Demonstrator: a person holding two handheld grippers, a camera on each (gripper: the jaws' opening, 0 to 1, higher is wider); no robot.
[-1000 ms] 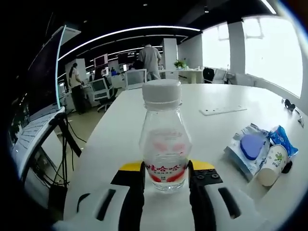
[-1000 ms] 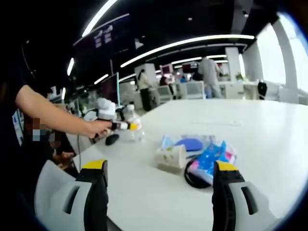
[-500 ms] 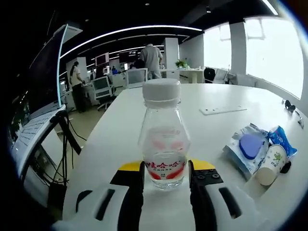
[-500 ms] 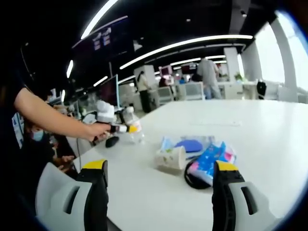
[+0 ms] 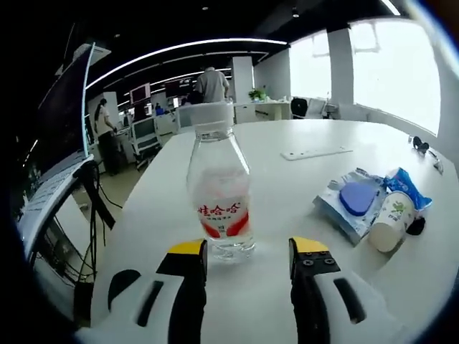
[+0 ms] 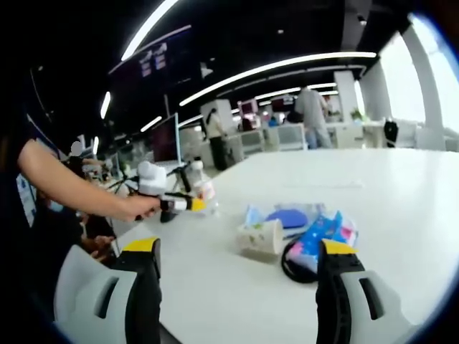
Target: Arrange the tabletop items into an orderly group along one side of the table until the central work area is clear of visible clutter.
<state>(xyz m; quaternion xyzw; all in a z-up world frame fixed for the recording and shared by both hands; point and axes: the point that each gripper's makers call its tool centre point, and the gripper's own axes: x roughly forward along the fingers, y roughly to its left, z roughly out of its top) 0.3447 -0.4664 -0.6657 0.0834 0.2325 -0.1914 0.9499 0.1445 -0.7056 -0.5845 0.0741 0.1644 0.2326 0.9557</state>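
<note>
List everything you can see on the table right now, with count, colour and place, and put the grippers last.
Bottle: 1, clear with red label, upright near the table edge, just ahead of the left gripper's jaws.
Paper cup: 1, white, lying on its side beside the packets.
Wipes packet: 1, white with blue lid, flat.
Blue packet: 1, beside the cup.
Flat strip: 1, white, farther back.
Table: 1, white.
Left gripper: open, apart from the bottle.
Right gripper: open, empty.

The left gripper (image 5: 246, 254) was parted, its yellow-tipped jaws holding nothing between them. In the right gripper view it sat in the person's hand (image 6: 141, 207) at the end of a bare, outstretched arm (image 6: 68, 179). The right gripper (image 6: 239, 261) was spread wide, jaws well apart and gripping nothing.
</note>
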